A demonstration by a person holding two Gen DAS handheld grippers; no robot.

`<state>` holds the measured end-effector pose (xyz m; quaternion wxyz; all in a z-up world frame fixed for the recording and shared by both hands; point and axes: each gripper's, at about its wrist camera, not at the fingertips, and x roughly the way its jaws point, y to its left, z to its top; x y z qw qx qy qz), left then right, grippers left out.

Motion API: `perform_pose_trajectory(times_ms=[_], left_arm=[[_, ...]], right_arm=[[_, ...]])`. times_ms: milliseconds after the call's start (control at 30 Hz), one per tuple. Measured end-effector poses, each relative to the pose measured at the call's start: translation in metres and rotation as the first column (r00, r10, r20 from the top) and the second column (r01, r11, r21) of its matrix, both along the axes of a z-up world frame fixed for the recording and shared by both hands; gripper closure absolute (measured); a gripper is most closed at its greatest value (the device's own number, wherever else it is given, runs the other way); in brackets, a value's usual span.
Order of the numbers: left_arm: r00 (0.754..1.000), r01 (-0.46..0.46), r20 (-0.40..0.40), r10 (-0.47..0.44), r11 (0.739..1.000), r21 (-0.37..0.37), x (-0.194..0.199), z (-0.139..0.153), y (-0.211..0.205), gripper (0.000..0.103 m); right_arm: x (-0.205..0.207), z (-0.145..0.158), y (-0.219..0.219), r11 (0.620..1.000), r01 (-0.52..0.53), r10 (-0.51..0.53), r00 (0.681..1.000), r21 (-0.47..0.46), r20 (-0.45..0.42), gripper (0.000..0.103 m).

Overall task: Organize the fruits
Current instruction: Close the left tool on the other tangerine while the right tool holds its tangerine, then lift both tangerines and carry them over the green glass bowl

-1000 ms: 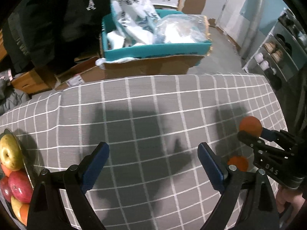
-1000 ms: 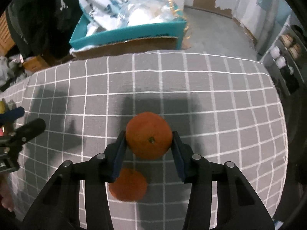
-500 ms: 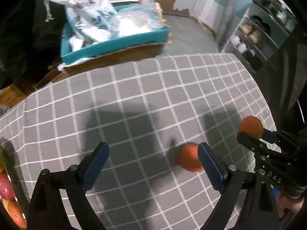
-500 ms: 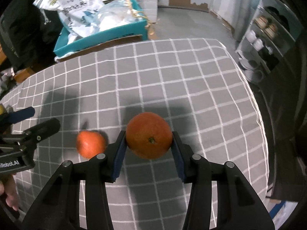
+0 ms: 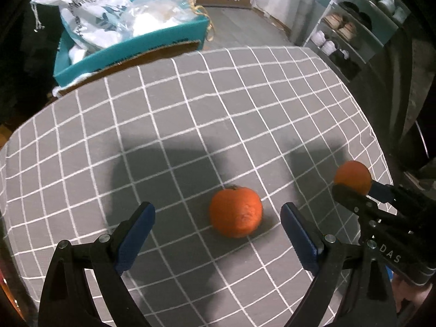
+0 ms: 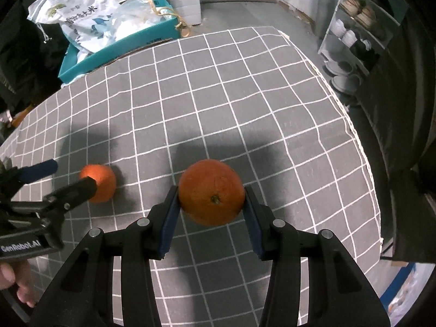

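"DAS" on right hand-held gripper (image 5: 351, 184) body; "GenRobot.AI" on left hand-held gripper (image 6: 72, 175) body.

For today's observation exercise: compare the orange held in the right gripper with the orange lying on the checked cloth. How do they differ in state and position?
The held orange is clamped between the right gripper's blue pads, off the cloth; the loose orange rests on the checked cloth, ungripped. The held orange shows its stem end to the right wrist camera; the loose orange sits between the left gripper's open fingers, touching neither. Both are round and orange.
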<state>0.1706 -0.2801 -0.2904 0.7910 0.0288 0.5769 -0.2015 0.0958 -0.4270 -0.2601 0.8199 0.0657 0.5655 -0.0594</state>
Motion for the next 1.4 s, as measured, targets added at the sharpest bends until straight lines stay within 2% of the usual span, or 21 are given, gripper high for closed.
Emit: perform_pose_trajectory(times_ms=[100, 167, 233, 300, 333, 400, 567, 933, 1400], left_arm=[[1.0, 0.005, -0.018, -0.006, 1.0, -0.005, -0.001, -0.007, -0.004, 0.01], [1.0, 0.01, -0.024, -0.01, 1.0, -0.007, -0.002, -0.009, -0.006, 0.017], [0.999, 0.015, -0.034, -0.016, 1.0, -0.011, -0.003, -0.012, -0.009, 0.029], [0.999, 0.022, -0.043, -0.023, 1.0, -0.02, -0.003, -0.014, -0.01, 0.034], [0.999, 0.027, -0.043, -0.028, 0.999, -0.022, -0.003, -0.015, -0.011, 0.04], [0.998, 0.035, -0.046, -0.036, 0.999, -0.025, -0.003, -0.015, -0.013, 0.057], [1.0, 0.019, -0.013, -0.02, 1.0, -0.022, -0.006, -0.007, -0.011, 0.058], [0.995, -0.023, 0.101, 0.026, 0.999, -0.022, -0.014, 0.037, 0.015, 0.058], [0.964, -0.071, 0.254, 0.076, 0.997, -0.031, -0.037, 0.105, 0.053, 0.059]], right_arm=[[0.001, 0.0, -0.001, 1.0, 0.003, -0.003, 1.0, -0.001, -0.003, 0.058], [0.001, -0.001, -0.001, 1.0, 0.006, -0.006, 1.0, 0.001, -0.004, 0.058], [0.002, -0.001, 0.0, 1.0, 0.006, -0.006, 1.0, 0.005, -0.003, 0.058], [0.003, -0.001, 0.0, 1.0, 0.004, -0.004, 1.0, 0.004, -0.003, 0.058], [0.003, 0.0, 0.0, 1.0, 0.003, -0.003, 1.0, 0.004, -0.003, 0.058], [0.003, 0.0, 0.001, 1.0, 0.003, -0.003, 1.0, 0.004, -0.001, 0.058], [0.004, 0.005, 0.004, 1.0, 0.0, 0.0, 1.0, -0.004, 0.009, 0.058], [0.005, 0.039, 0.023, 0.998, -0.046, 0.049, 0.995, -0.032, 0.09, 0.058], [-0.001, 0.096, 0.06, 0.991, -0.122, 0.131, 0.968, -0.052, 0.213, 0.058]])
